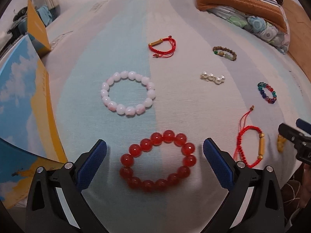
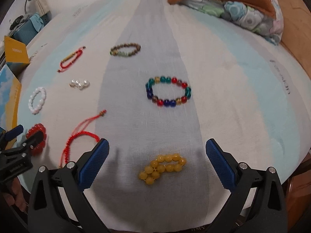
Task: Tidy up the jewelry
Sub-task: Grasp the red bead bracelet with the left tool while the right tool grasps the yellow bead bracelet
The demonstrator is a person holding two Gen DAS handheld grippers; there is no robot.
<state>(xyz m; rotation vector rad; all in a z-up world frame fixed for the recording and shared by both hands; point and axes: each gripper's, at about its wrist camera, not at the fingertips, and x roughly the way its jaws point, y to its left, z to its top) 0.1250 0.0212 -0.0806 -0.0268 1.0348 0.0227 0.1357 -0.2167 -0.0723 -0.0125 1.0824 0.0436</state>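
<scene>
Several bracelets lie on a pale striped cloth. My left gripper is open, its jaws on either side of a red bead bracelet. Beyond it lie a pink-white bead bracelet, a red cord bracelet, pearl beads, a brown bead bracelet, a multicolour bead bracelet and a second red cord bracelet. My right gripper is open, with a bunched yellow bead bracelet between its jaws. The multicolour bracelet lies ahead of it.
A blue-and-yellow box stands at the left edge of the cloth. Folded bedding and a cushion lie at the far right. The left gripper shows at the left of the right wrist view. A wooden surface borders the right.
</scene>
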